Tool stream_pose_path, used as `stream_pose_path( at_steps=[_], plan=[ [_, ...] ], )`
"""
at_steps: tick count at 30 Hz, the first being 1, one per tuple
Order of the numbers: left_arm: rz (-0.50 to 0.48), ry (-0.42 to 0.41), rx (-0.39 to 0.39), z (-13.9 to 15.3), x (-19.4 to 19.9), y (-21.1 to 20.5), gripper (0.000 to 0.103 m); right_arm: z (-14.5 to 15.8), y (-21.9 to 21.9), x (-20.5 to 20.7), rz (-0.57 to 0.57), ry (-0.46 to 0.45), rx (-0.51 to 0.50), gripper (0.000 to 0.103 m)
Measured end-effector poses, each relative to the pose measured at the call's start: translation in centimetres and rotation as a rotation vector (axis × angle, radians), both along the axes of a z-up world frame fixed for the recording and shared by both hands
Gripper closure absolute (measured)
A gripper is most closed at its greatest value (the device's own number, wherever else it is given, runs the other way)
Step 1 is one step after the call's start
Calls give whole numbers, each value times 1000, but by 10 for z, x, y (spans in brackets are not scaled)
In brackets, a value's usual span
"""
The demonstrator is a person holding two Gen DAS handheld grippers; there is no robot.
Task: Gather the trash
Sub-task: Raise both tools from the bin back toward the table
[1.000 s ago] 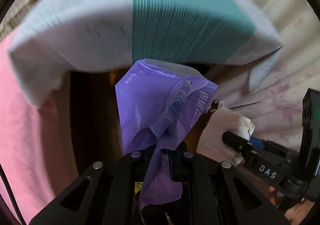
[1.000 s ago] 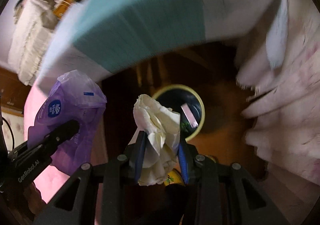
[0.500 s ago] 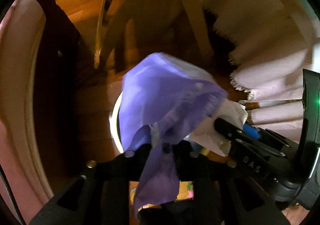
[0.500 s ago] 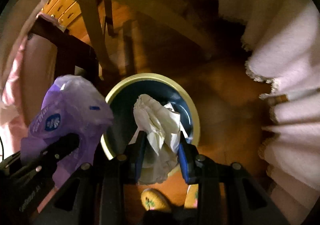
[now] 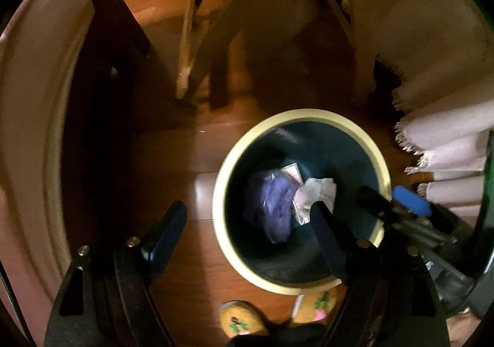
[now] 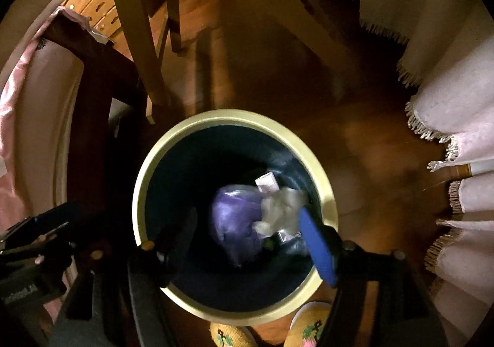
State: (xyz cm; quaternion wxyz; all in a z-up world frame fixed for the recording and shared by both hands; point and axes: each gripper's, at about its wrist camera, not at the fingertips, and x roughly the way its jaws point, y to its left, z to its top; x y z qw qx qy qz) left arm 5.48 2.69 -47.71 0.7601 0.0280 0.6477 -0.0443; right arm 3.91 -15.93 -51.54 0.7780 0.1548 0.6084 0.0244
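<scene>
Left gripper point(image 5: 247, 225) and right gripper point(image 6: 247, 242) just opened wide, empty, above bin rim point(image 6: 234, 116), purple wrapper point(image 6: 237, 220) and crumpled tissue point(image 6: 279, 212) inside, wooden floor point(image 5: 191, 161) around.

My left gripper point(image 5: 247, 223) points straight down, its two dark fingers point(image 5: 163, 231) spread wide with nothing between the pads; the jaws have just been opening. My right gripper point(image 6: 250, 239) tilts steeply downward beside it, jaws likewise just opened and standing apart, the blue pad point(image 6: 318, 249) on one finger bare and the other finger dark in shadow. Each gripper shows at the edge of the other's view, so the two hang close together, side by side. Below them I see my two slippered feet point(image 5: 244, 320).
</scene>
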Motion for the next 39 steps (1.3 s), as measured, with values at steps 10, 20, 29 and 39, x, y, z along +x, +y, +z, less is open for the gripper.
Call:
stream_pose_path(
  at_steps=[10, 20, 29, 39],
  plan=[
    [58, -2, 6, 51, -13, 17, 23, 51, -4, -15, -16, -43, -25, 34],
    [65, -28, -38, 166, -55, 30, 23, 166, -8, -59, -32, -63, -7, 34],
    [28, -137, -62, 319, -88, 41, 23, 328, 1, -99, -34, -171, 0, 34],
    [-94, -278, -130, 459, -94, 41, 23, 476, 15, -126, -18, -381, -25, 34]
  ],
)
